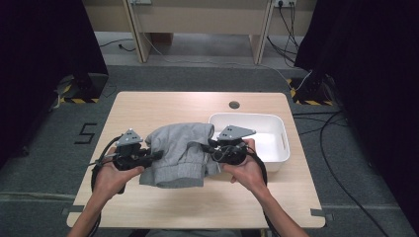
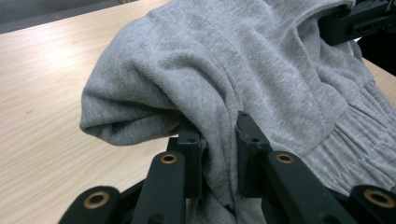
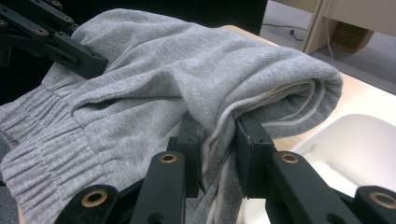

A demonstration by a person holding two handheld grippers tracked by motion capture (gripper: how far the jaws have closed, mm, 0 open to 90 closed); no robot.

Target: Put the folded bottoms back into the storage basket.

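- Grey sweatpants [image 1: 180,154] are lying bunched on the tabletop [image 1: 148,106], folded over on themselves, with a ribbed elastic band showing at the near edge.
- You are looking at soft, knitted cloth; in the right gripper view a pale inner lining is peeking out along the folded edge.
- You are holding one garment between the two tongs, and it is sitting near the middle of the tabletop, just beside the white bin [image 1: 276,129], with its far right part reaching over the bin's left rim.
- Your left tongs [image 2: 219,140] are pinching a fold of the cloth at the garment's left side, jaws narrow with fabric between them.
- Your right tongs [image 3: 218,140] are gripping the folded edge at the garment's right side, jaws likewise narrow on cloth.
- You are working with two tongs, one garment, one bin, one tabletop.
- Your hands are resting low by the tabletop, one on each side of the garment.
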